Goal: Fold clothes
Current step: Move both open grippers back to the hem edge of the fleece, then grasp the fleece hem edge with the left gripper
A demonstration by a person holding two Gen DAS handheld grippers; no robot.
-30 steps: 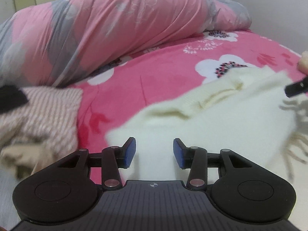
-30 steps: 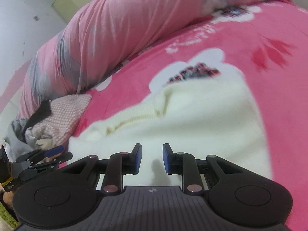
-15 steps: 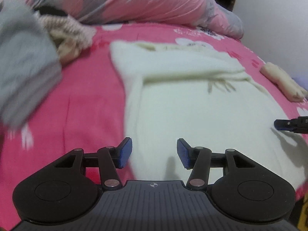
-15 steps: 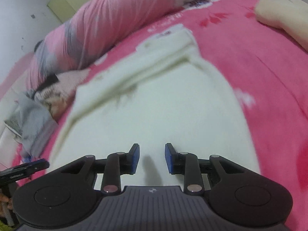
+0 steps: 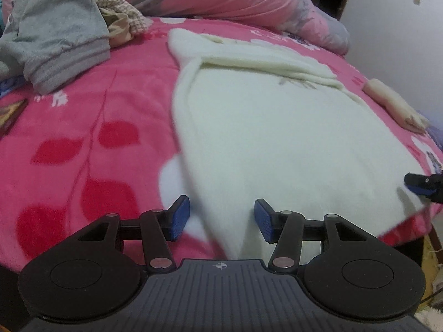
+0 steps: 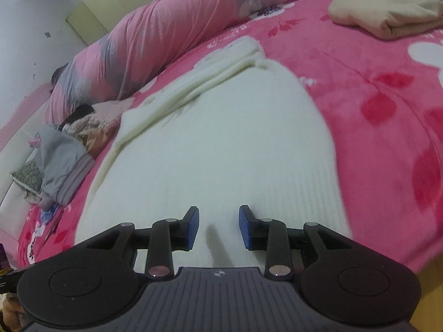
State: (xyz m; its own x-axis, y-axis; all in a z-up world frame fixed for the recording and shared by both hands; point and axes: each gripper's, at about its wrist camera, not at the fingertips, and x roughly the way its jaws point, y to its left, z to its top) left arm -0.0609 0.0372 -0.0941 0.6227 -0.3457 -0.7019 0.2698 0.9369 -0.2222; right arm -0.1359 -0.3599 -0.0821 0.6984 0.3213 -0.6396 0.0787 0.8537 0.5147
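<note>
A cream knit sweater (image 5: 271, 127) lies spread flat on the pink flowered bed, its sleeves folded across the far end; it also fills the middle of the right wrist view (image 6: 210, 149). My left gripper (image 5: 222, 219) hovers open over the sweater's near left hem corner, nothing between its blue pads. My right gripper (image 6: 218, 228) hangs above the ribbed hem near the right side, its jaws opening and empty. One of its blue fingertips (image 5: 418, 186) shows at the right edge of the left wrist view.
A grey garment (image 5: 58, 33) and a knit pile (image 5: 121, 19) lie at the far left. A folded beige garment (image 6: 387, 13) rests on the far right of the bed (image 6: 387, 116). A rolled pink and grey duvet (image 6: 166, 36) runs along the back.
Both grippers have pulled back from the sweater's far end to its near hem. Both have opened wider. The sleeves now lie folded across the top of the sweater.
</note>
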